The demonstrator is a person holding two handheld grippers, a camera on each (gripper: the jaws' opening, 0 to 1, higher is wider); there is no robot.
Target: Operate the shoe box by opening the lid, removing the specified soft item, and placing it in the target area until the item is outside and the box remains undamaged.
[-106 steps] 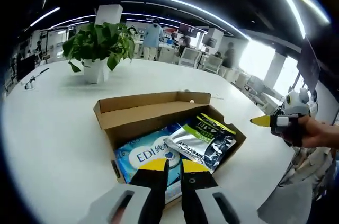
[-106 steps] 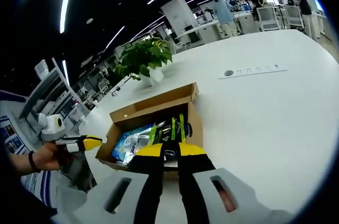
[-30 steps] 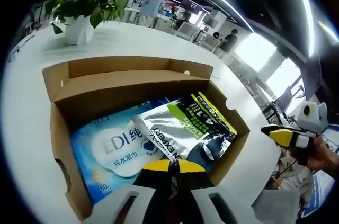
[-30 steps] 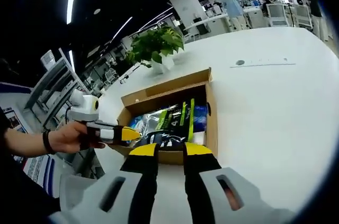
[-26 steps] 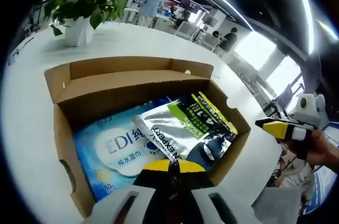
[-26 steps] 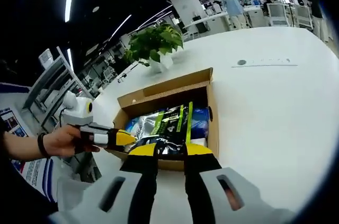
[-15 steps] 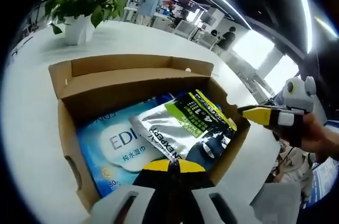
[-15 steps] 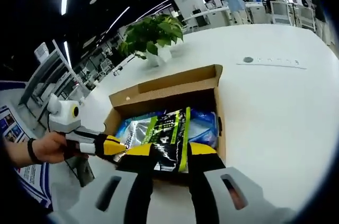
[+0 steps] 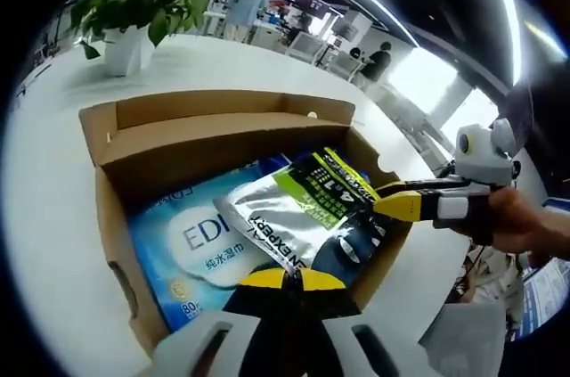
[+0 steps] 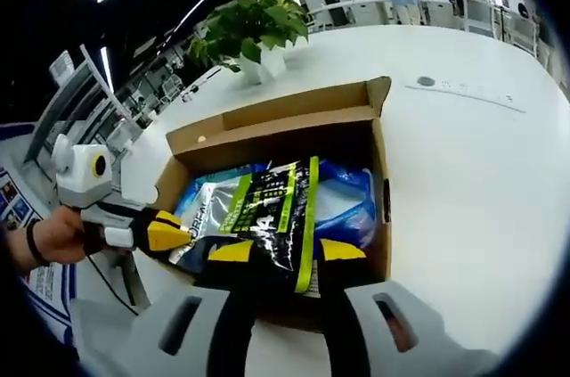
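The open cardboard shoe box point(image 9: 214, 111) point(image 10: 267, 117) lies on the white table. Inside lies a blue wet-wipes pack point(image 9: 191, 243) point(image 10: 346, 200). A silver, black and green pouch point(image 9: 303, 212) point(image 10: 267, 212) rests on top of the pack. In the left gripper view, my left gripper point(image 9: 287, 278) hangs at the box's near edge, jaws together and holding nothing. My right gripper point(image 10: 287, 250) is open, and the pouch's near end shows between its yellow tips. In the left gripper view, the right gripper point(image 9: 403, 205) reaches over the box's right wall. In the right gripper view, the left gripper point(image 10: 167, 233) sits beside the box's left wall.
A potted green plant point(image 9: 134, 3) point(image 10: 245, 25) stands on the table point(image 10: 472, 172) beyond the box. A socket strip point(image 10: 456, 89) is set into the tabletop at the far right. People and desks show far behind point(image 9: 245, 4).
My right gripper has moved in from beside the box to the pouch, and its open jaws now frame the pouch's end. The left gripper stays shut at the box's near edge.
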